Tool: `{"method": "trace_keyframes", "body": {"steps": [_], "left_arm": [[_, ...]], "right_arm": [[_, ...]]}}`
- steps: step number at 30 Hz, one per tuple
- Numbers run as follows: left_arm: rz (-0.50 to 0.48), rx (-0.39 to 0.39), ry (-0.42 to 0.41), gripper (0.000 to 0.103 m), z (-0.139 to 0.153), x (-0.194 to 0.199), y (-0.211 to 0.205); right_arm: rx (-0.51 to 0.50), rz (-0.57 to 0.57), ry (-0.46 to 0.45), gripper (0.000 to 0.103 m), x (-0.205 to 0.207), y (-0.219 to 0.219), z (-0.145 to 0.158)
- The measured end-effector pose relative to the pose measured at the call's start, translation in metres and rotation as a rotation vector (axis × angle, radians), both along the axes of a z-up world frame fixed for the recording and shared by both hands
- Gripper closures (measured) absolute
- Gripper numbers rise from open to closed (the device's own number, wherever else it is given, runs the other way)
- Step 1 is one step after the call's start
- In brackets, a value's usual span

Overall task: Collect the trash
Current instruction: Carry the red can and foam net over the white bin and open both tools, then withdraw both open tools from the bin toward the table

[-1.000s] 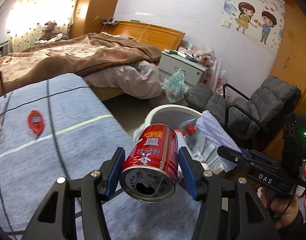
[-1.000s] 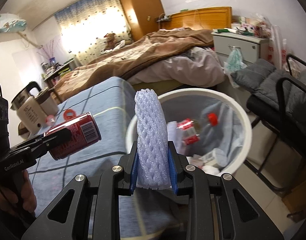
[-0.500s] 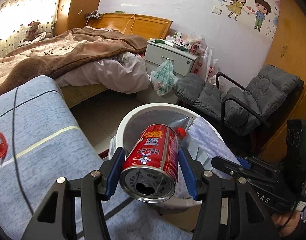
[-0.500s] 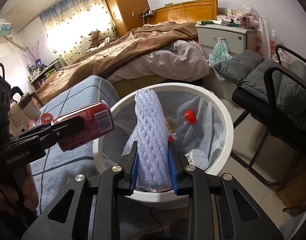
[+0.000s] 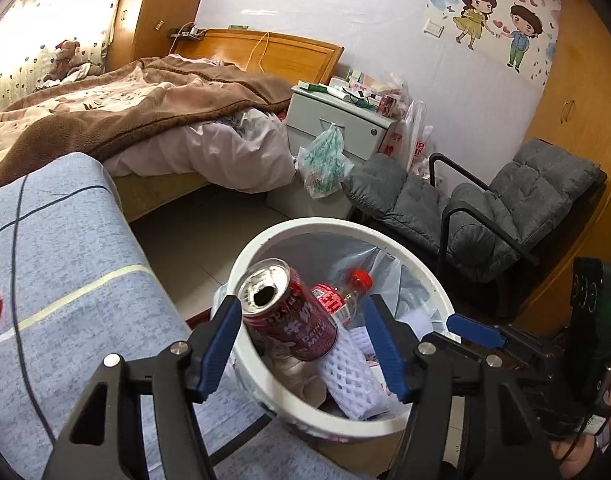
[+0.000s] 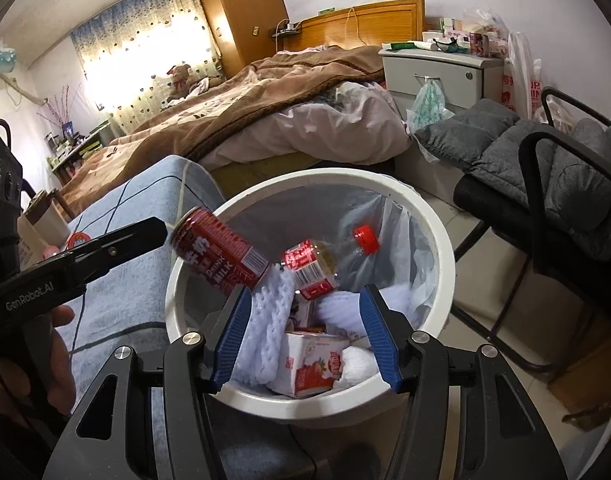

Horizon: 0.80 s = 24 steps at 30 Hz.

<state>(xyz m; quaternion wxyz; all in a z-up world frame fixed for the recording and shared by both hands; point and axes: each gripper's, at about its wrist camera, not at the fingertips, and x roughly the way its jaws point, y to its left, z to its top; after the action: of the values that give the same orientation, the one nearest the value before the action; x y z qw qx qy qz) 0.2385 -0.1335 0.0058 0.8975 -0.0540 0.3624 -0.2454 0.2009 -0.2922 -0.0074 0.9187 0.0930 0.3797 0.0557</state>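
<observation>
while both claws gape empty above the bin | left gripper (image 5: 303, 342), right gripper (image 6: 305, 334): fingers apart | red can (image 5: 291, 314) tilted inside white trash bin (image 6: 441, 240), on foam net (image 5: 351, 380) | plastic bottle (image 6: 345, 250) beyond | far: bed (image 5: 125, 112)

You get soft daylight glaring through the patterned window curtain (image 6: 145, 48); both fisheye views bend strongly and darken at the corners.
</observation>
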Motion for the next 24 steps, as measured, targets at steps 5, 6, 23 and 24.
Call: {"method": "trace_keyframes", "body": {"steps": [5,6,23,24], "left_arm": [[0.008,0.02,0.011,0.037,0.0,-0.011,0.011],[0.009,0.021,0.014,0.037,0.0,-0.013,0.013],[0.127,0.015,-0.016,0.037,0.017,-0.06,0.074],[0.136,0.018,-0.015,0.037,0.017,-0.062,0.077]], "right_arm": [[0.013,0.022,-0.009,0.046,-0.009,0.009,0.005],[0.015,0.026,-0.011,0.046,-0.01,0.011,0.006],[0.02,0.147,-0.057,0.046,-0.038,0.062,0.029],[0.022,0.157,-0.053,0.046,-0.039,0.066,0.029]]}}
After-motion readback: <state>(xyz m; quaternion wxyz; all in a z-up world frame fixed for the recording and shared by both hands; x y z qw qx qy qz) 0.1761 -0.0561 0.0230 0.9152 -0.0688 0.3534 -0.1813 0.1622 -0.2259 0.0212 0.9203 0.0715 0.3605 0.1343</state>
